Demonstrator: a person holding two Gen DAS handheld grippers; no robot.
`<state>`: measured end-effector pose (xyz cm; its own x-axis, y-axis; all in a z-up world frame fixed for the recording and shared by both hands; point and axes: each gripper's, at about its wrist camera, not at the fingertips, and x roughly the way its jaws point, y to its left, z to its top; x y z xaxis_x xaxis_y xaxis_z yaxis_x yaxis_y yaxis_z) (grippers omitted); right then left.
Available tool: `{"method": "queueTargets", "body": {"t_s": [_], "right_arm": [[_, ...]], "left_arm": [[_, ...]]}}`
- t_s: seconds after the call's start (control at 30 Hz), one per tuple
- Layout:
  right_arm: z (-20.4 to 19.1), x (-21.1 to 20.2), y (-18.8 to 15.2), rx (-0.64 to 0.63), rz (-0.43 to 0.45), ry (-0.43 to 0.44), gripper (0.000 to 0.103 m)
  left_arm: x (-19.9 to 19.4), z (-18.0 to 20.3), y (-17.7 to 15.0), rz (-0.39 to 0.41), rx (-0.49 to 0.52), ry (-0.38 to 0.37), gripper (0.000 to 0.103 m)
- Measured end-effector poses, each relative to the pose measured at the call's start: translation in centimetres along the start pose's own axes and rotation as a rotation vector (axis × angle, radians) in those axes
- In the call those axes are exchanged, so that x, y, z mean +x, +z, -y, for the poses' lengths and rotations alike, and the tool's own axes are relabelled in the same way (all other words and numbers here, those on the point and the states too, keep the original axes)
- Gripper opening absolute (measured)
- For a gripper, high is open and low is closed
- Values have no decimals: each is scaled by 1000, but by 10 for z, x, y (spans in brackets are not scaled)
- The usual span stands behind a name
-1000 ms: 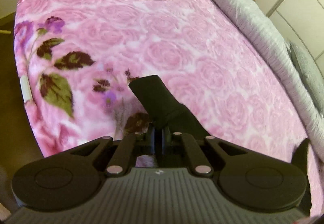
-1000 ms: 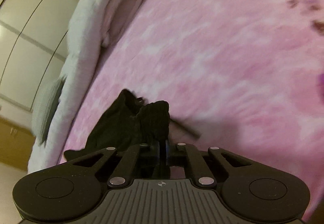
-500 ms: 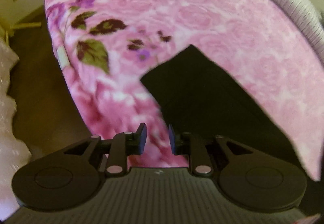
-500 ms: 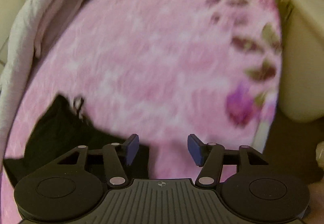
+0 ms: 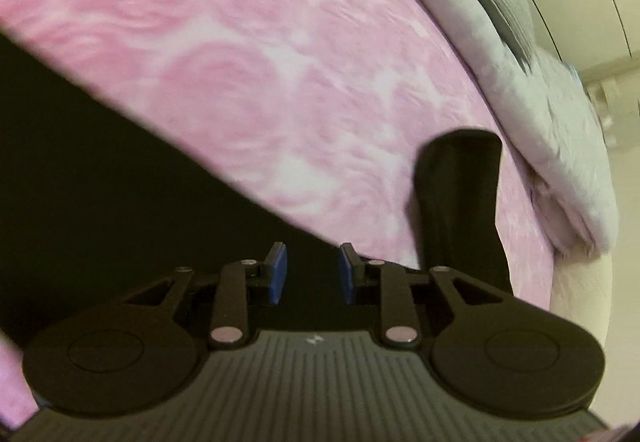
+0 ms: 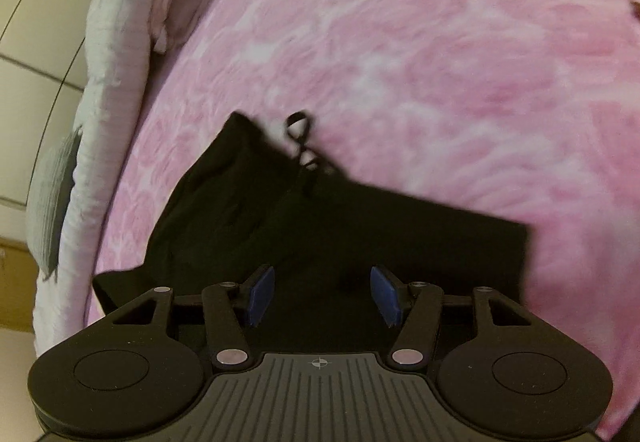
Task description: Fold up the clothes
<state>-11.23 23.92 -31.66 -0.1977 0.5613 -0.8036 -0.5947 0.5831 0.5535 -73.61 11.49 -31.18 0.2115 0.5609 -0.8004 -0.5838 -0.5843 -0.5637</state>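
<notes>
**Ana:** Black garment (image 6: 360, 226) lies spread on the pink blanket (image 6: 440, 62), close to the bed's edge nearest the grippers and reaching toward the side where the grey quilt (image 6: 116, 42) is rolled up. Its drawstring (image 6: 300, 138) curls off the far hem.

**Ben:** And the grippers?

**Ana:** Right gripper (image 6: 322, 296) hangs over the cloth with its jaws spread, nothing pinched. Left gripper (image 5: 308, 274) has its jaws opening, also empty, over the dark fabric; one narrow flap (image 5: 460, 202) sticks out toward the quilt side.

**Ben:** So the next fold isn't begun.

**Ana:** I'd judge not. To do it well, each gripper should take one corner along the same edge, only the top layer, then lift both together and carry the edge straight across so the hems meet.

**Ben:** Risks?

**Ana:** Plush blanket may get nipped with the cloth. The flap and drawstring should probably be tucked in first, or the fold will come out lumpy. The pictures are blurred, so the layers are hard to read.
</notes>
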Motion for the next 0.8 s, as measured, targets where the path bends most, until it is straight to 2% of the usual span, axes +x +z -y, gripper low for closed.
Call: {"method": "queueTargets", "body": {"t_s": [0.17, 0.37, 0.63, 0.8], "right_arm": [[-29, 25, -16, -81, -23, -54, 57], [-49, 55, -34, -14, -18, -71, 57], [-61, 85, -30, 20, -4, -96, 57], [-57, 93, -25, 15, -10, -87, 57]], "left_arm": [[52, 34, 27, -63, 103, -33, 24], [110, 61, 66, -113, 152, -92, 25], [175, 81, 94, -159, 95, -212, 28], [206, 84, 95, -154, 39, -218, 28]]}}
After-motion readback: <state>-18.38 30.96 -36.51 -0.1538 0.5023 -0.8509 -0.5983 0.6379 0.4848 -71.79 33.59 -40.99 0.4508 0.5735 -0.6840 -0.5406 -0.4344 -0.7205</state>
